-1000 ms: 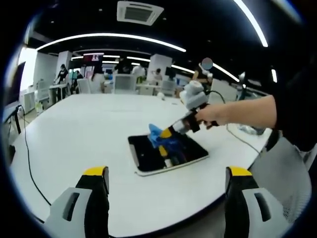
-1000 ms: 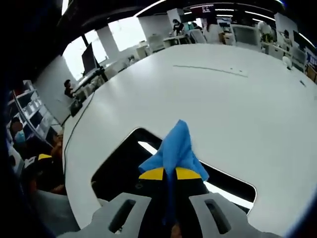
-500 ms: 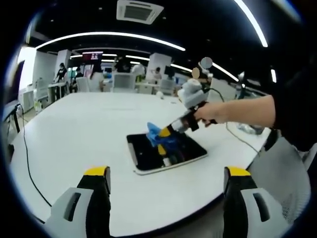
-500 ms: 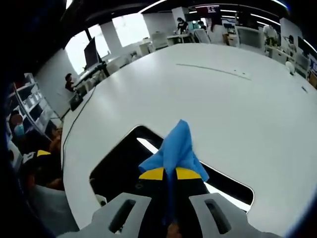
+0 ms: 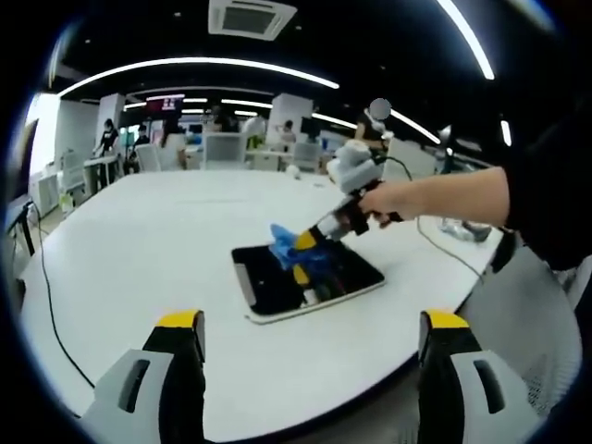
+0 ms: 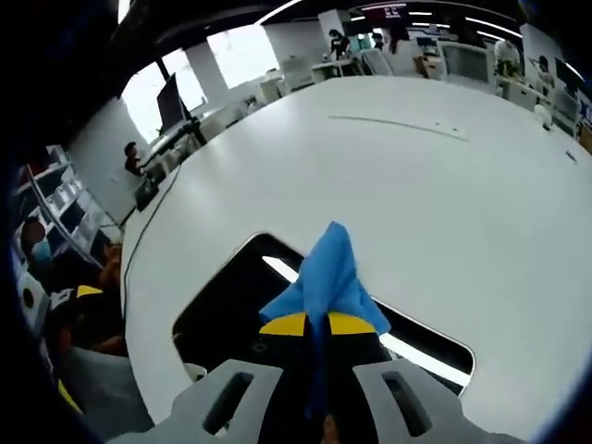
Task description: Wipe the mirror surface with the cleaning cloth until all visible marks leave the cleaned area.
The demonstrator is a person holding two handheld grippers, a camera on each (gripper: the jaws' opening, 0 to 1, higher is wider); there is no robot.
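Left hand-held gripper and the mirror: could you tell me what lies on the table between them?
Nothing: in the left gripper view, bare white table runs from the left hand-held gripper to the mirror.

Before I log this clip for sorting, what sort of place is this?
Probably an open-plan office or lab: a big white table holding the mirror, desks with seated people behind, strip lights and a ceiling air vent.

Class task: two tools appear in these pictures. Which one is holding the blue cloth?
The right tool: its jaws are shut on the blue cloth above the mirror. The left tool stands open and empty, back from the mirror.
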